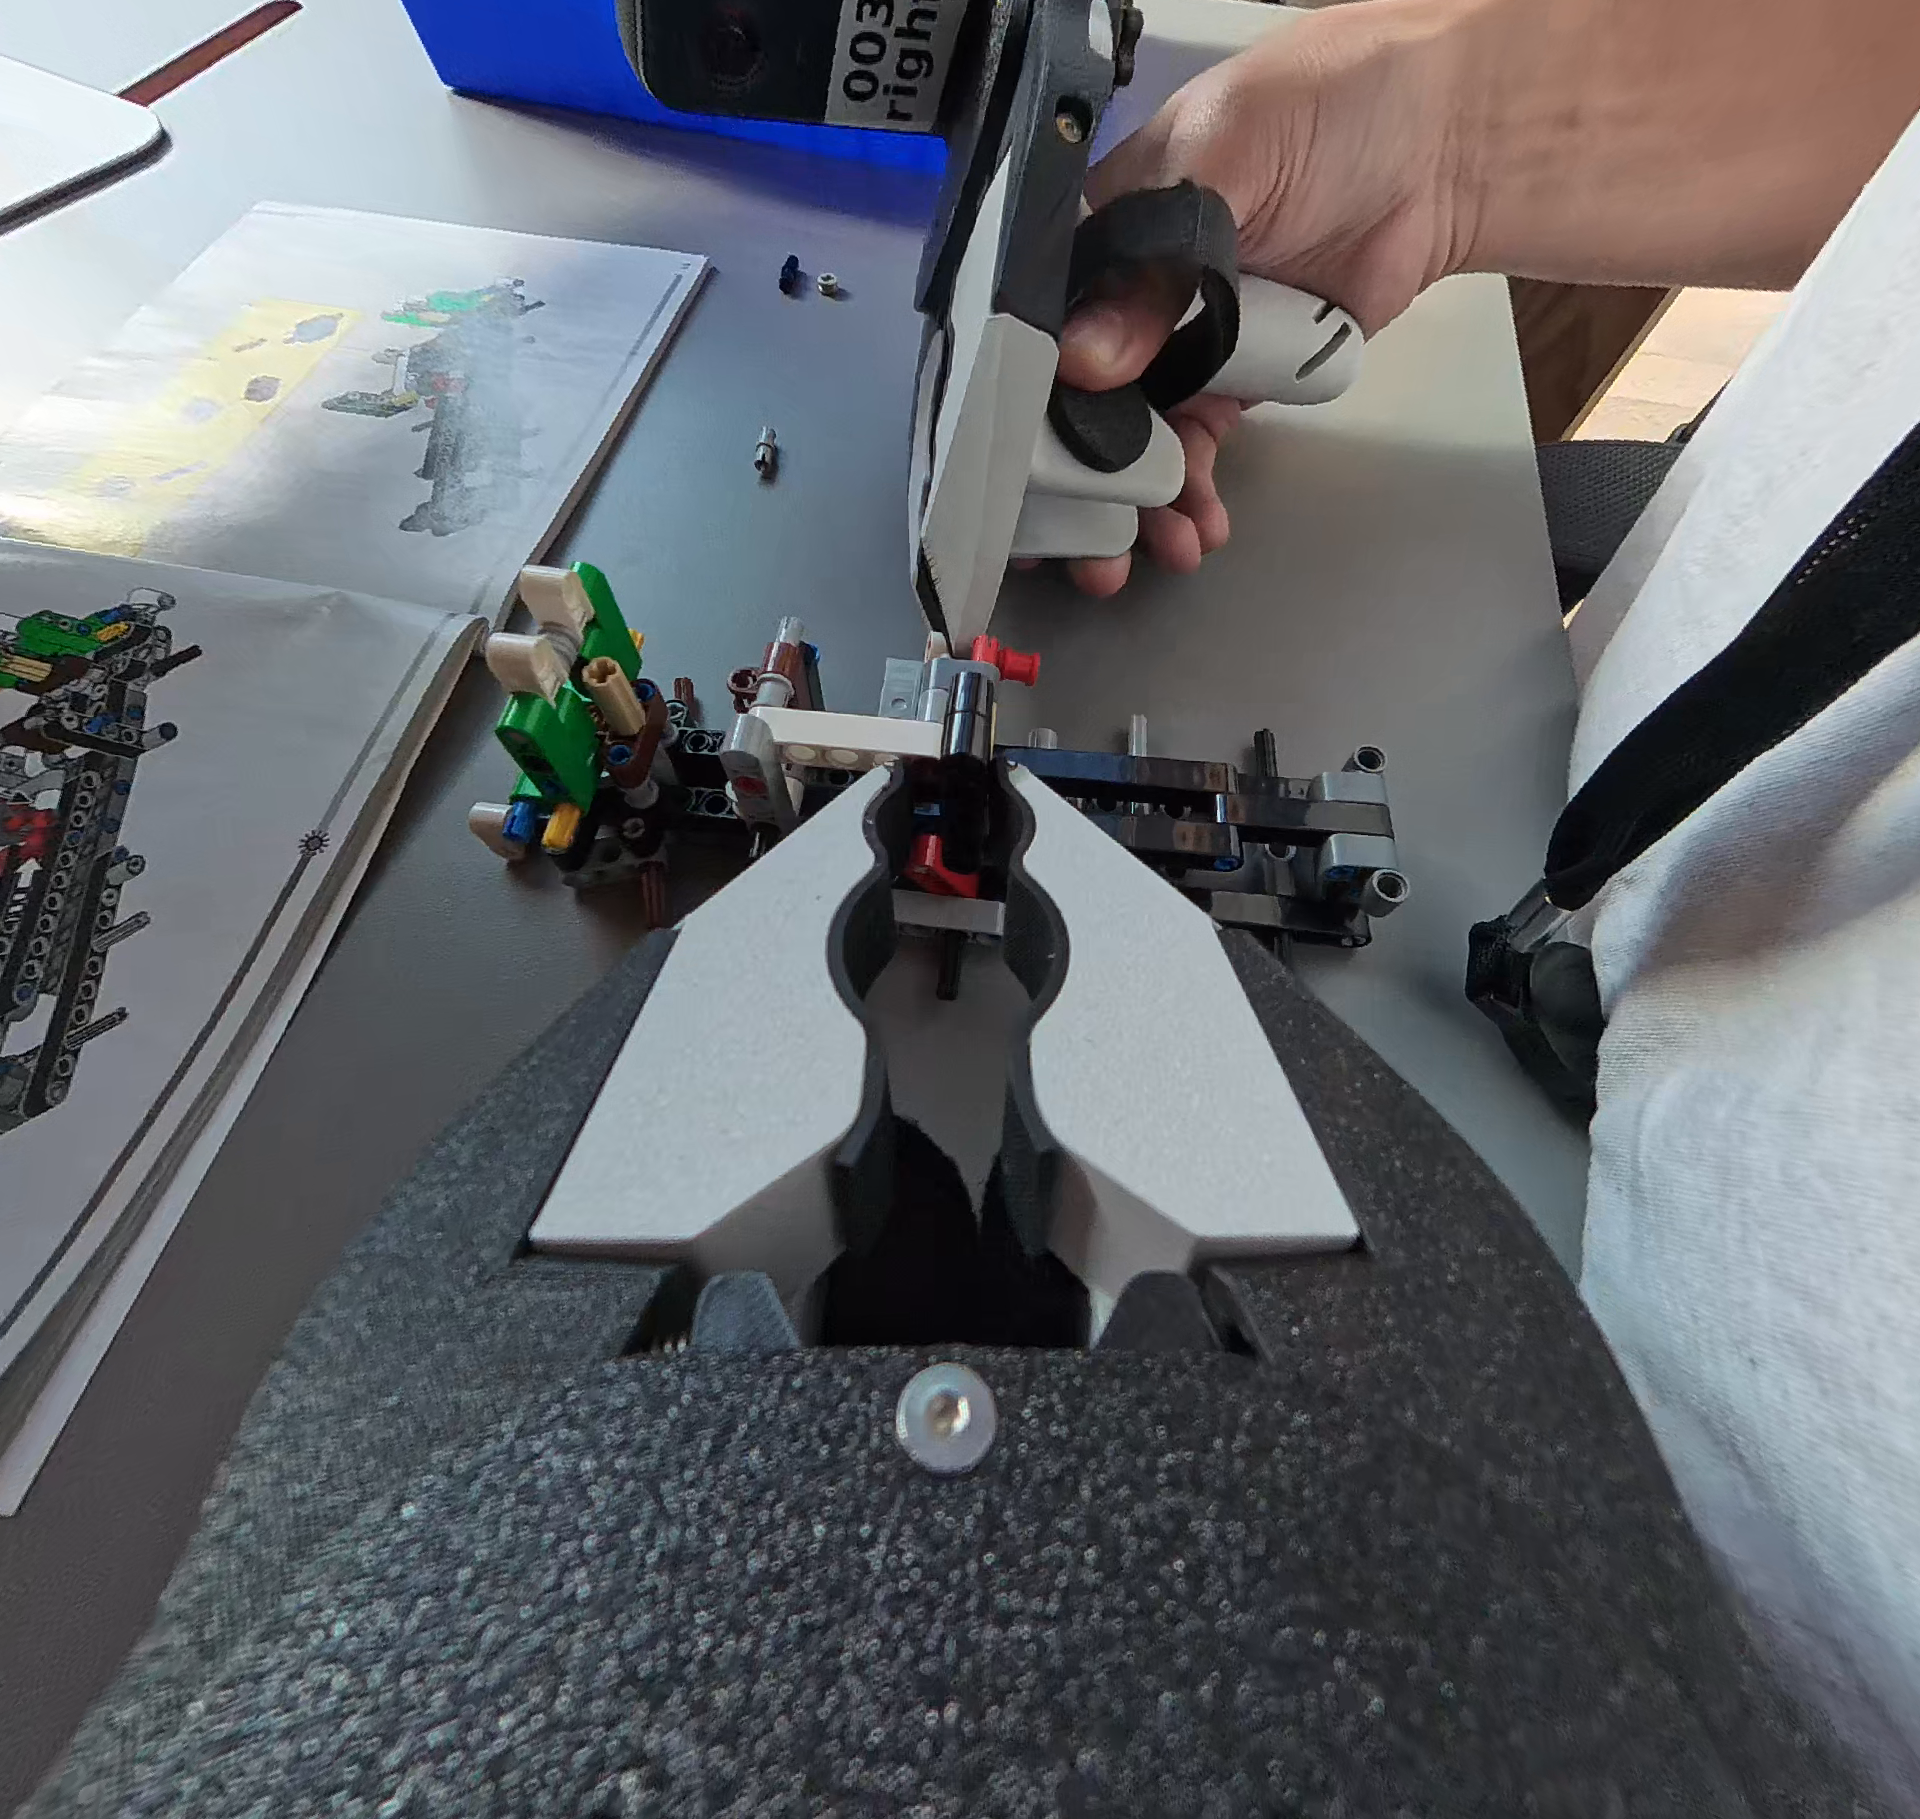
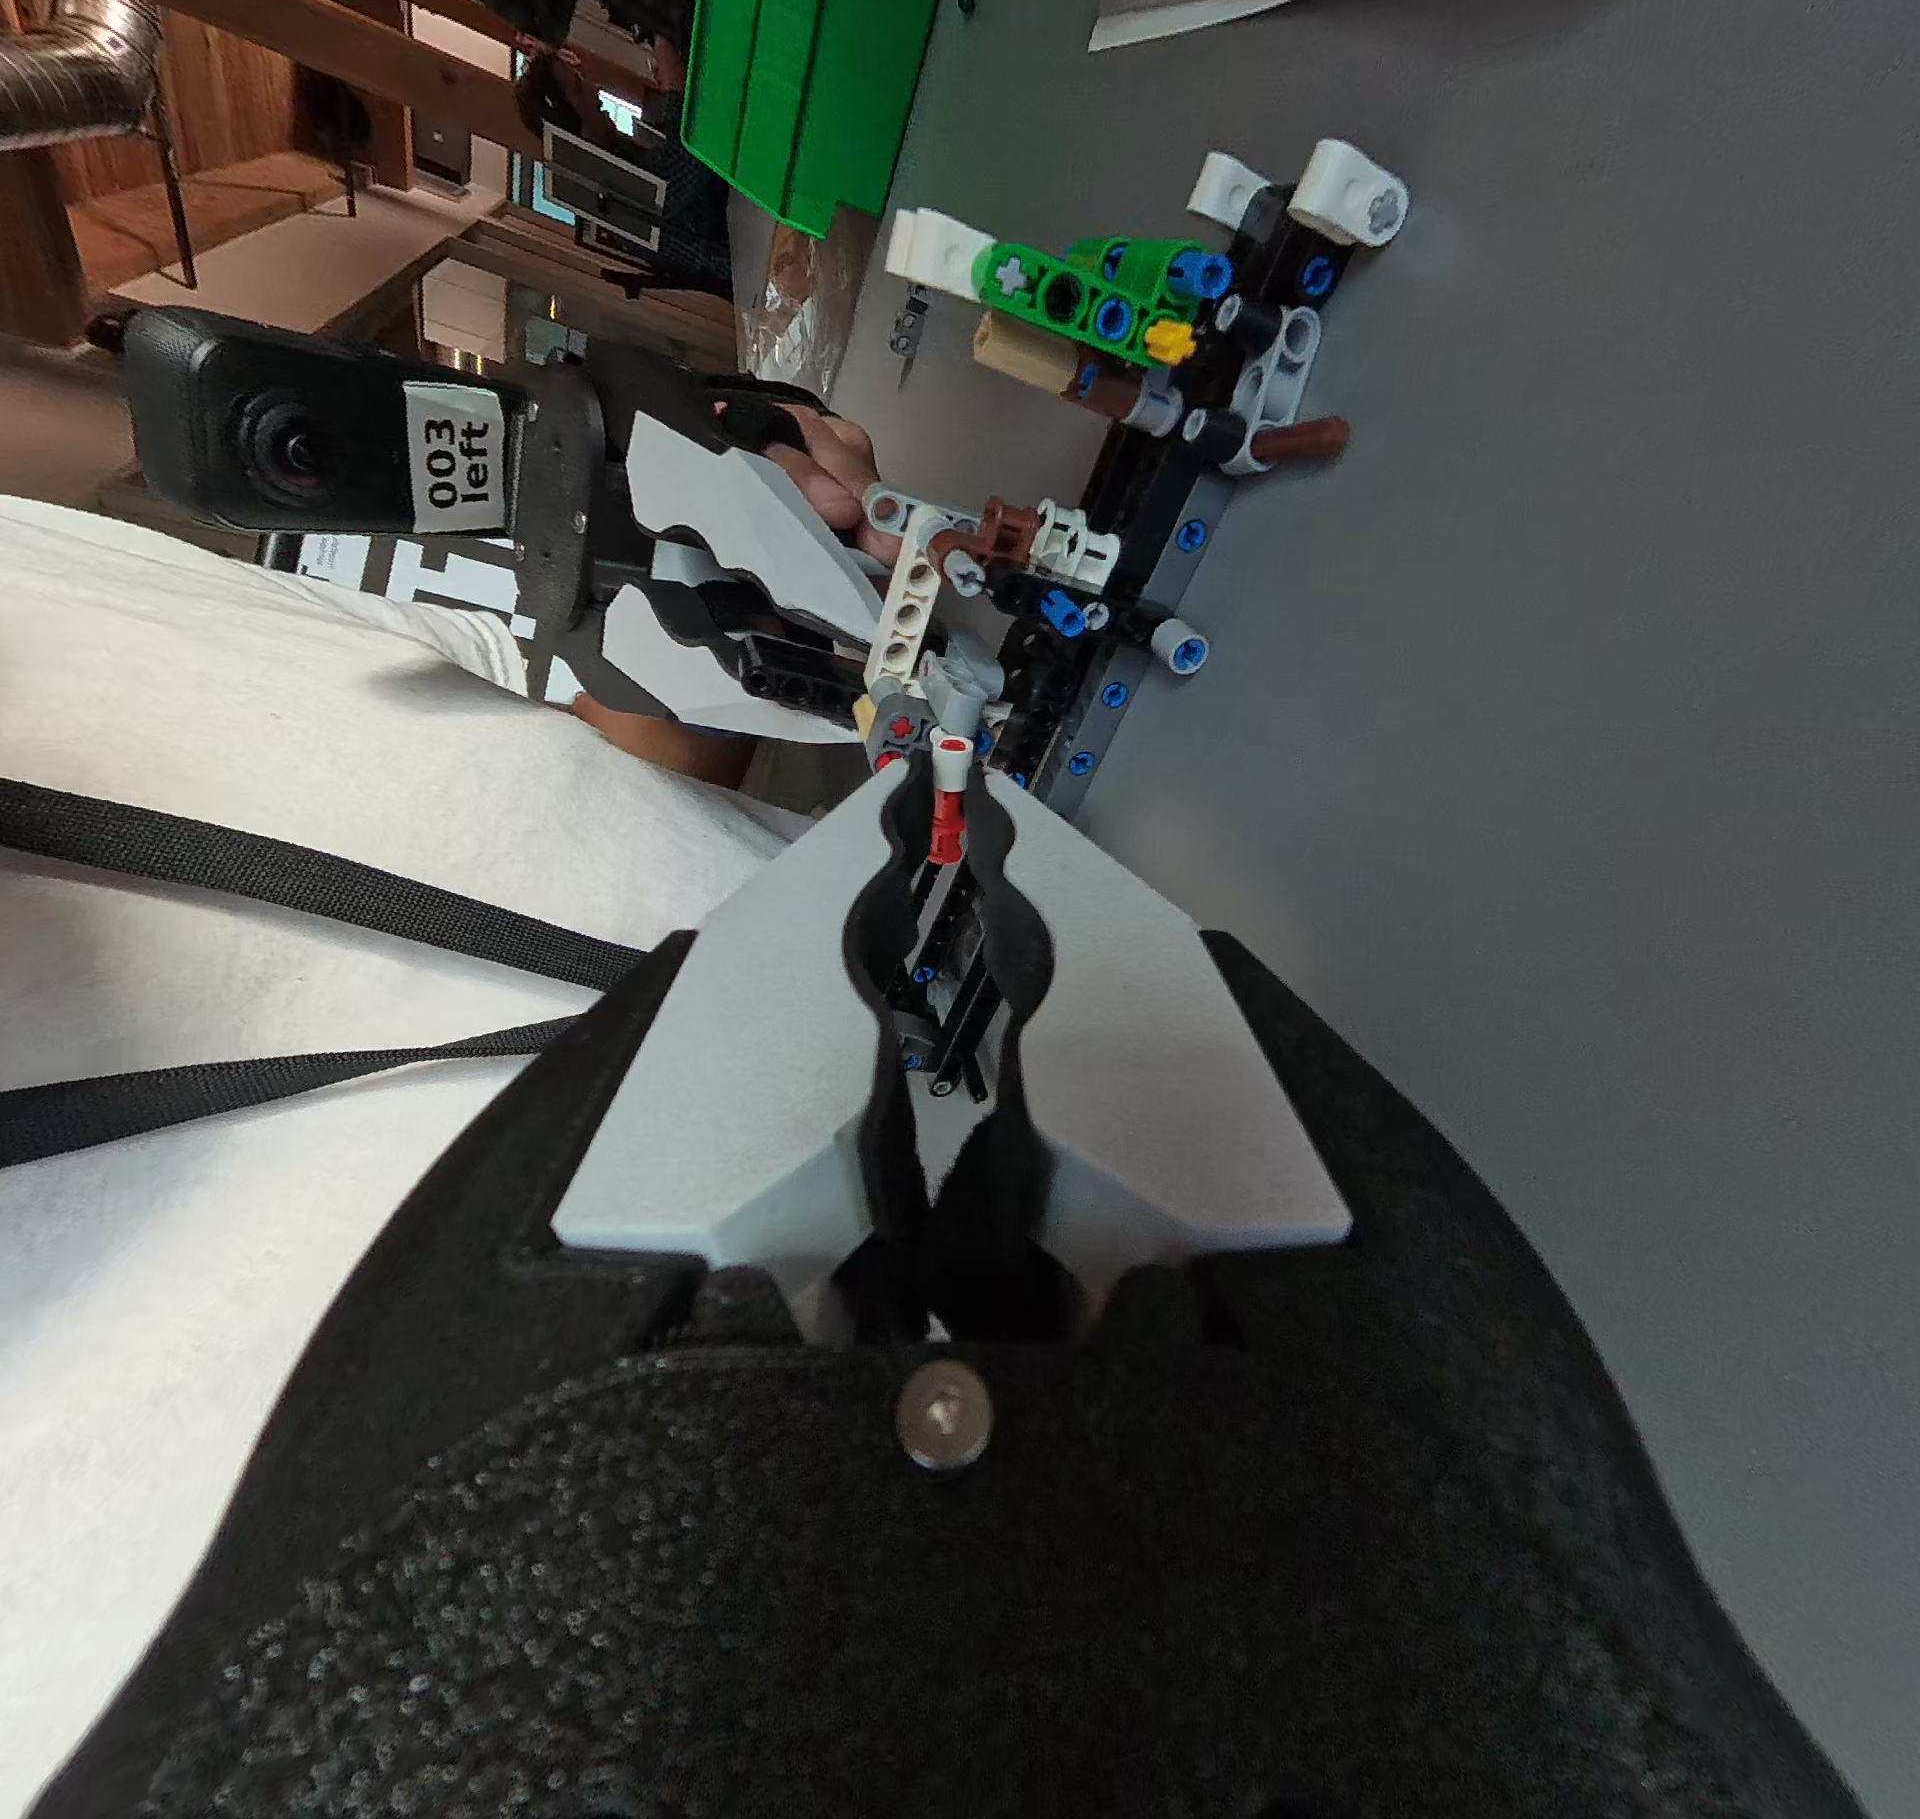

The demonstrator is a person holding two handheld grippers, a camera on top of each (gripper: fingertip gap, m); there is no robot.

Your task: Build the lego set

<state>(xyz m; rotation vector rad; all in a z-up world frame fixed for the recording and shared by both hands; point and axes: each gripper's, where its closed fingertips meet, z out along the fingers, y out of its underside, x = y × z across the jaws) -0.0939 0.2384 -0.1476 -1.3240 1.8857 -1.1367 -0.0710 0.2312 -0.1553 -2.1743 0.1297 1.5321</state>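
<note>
- The right gripper pinched a small red pin at centre frame; both pads pressed its shank. The pin's long axis ran along the fingers, its white-capped end pointing up-frame.
- That capped end sat just beside a grey connector on the brick assembly, directly ahead of the tips.
- The left gripper was clamped on a black beam of the same assembly, centre frame, fingers narrowly apart around it.
- The right gripper was the nearer one to the connector.
- A blue bin, top of the left wrist view, and a green bin, top centre of the right wrist view: contents hidden.
- An open instruction booklet lay at the left.
</note>
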